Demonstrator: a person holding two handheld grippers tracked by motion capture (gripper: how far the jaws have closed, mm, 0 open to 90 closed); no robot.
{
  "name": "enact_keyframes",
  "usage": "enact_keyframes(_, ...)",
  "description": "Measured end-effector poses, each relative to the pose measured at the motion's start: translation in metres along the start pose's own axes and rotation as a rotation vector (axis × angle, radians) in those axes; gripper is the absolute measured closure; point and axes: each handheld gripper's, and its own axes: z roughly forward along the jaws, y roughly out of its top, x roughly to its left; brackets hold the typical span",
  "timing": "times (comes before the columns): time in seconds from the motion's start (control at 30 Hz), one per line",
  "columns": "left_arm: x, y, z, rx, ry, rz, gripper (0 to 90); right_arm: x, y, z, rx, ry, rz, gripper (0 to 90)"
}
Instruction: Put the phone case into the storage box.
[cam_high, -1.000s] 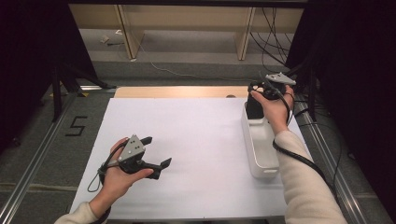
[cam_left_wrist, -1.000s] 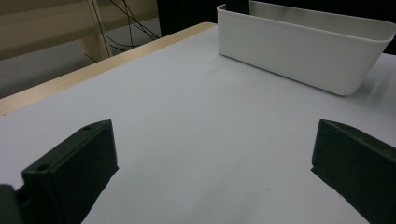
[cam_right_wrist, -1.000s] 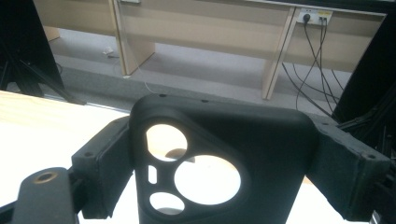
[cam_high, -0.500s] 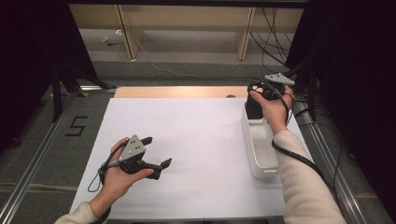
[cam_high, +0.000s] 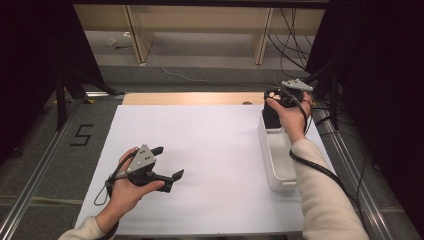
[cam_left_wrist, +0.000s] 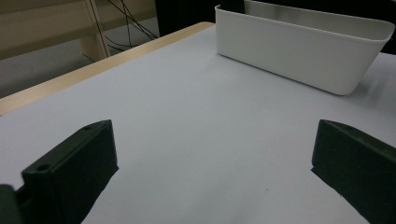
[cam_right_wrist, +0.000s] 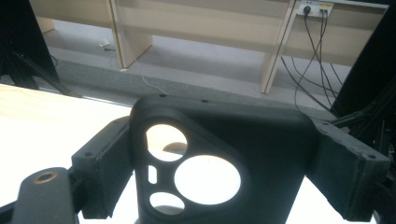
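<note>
Phone case (cam_right_wrist: 219, 158): black, with a camera cut-out of several round holes, clamped between the two jaws of the right claw (cam_right_wrist: 224, 154); held upright at the far end of the white bin (cam_high: 277, 160), seemingly just above or just inside it.
Long axis of case: roughly vertical, camera cut-out toward the right claw view's camera; lower end cut off at the bottom edge of the right claw view.
Right claw state: clenched on the phone case, jaws wide because the case is wide; pads press on its two side edges.
Direction for coming move: bin straight below and toward the person from the case; probably a lowering or a lifting along that vertical line, judged only from the position.
White bin: long, narrow, at the right side of the table (cam_high: 200, 150), long axis running away from the person; seen also in the left claw view (cam_left_wrist: 299, 51).
Left claw (cam_high: 167, 162): released, jaws well apart, nothing between them, low over the bare table, well apart from the bin.
Nearer hand: right, clearly.
Hidden: inside of the bin's far end, covered by the right hand (cam_high: 290, 112); contact between case and bin floor impossible to tell.
</note>
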Motion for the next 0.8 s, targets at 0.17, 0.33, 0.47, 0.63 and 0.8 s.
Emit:
enact_keyframes(0.17, 0.0, -0.0003, -0.0001, 0.0, -0.001, -0.005, 0.0, -0.0001, -0.0011, 0.0015, 0.005, -0.002, -0.004, 15.9)
enact_keyframes(0.33, 0.0, -0.0007, 0.0004, 0.002, -0.002, -0.007, 0.0, -0.0012, -0.0009, 0.0027, 0.007, -0.007, -0.002, 15.9)
enact_keyframes(0.47, -0.0001, -0.0004, 0.0003, 0.0, -0.002, -0.006, 0.0, -0.0018, -0.0017, 0.0032, 0.008, -0.006, -0.004, 15.9)
enact_keyframes(0.63, -0.0002, -0.0004, 0.0004, 0.0, -0.005, -0.007, 0.0, -0.0016, -0.0024, 0.0041, 0.007, -0.006, -0.009, 15.9)
enact_keyframes(0.8, -0.0001, -0.0006, 0.0005, -0.001, -0.004, -0.008, 0.0, -0.002, -0.0033, 0.006, 0.012, -0.007, -0.01, 15.9)
